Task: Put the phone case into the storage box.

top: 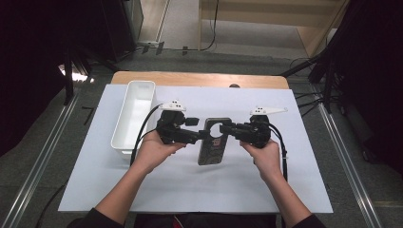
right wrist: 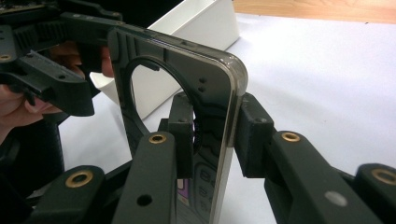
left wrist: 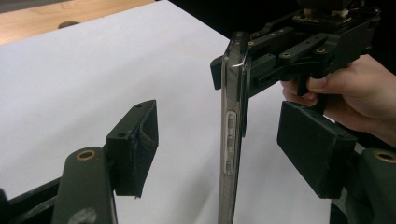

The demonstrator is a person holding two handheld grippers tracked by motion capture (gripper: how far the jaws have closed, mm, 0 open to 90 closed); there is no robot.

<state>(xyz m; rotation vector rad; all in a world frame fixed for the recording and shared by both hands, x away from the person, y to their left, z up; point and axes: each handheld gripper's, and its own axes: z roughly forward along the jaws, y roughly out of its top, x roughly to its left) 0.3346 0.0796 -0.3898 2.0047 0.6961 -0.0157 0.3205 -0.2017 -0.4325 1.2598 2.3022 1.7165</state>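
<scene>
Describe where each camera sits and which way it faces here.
High view: above the table, looking down; both forearms, left gripper, right gripper.
Left gripper view: rides the left gripper, open jaws flanking the phone case.
Right gripper view: rides the right gripper, clamping the case; white bin beyond.
All share the case.

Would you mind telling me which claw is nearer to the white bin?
Left. The left claw is just right of the white bin, open around the phone case. The right claw grips the case from its far side, farther from the bin.
</scene>
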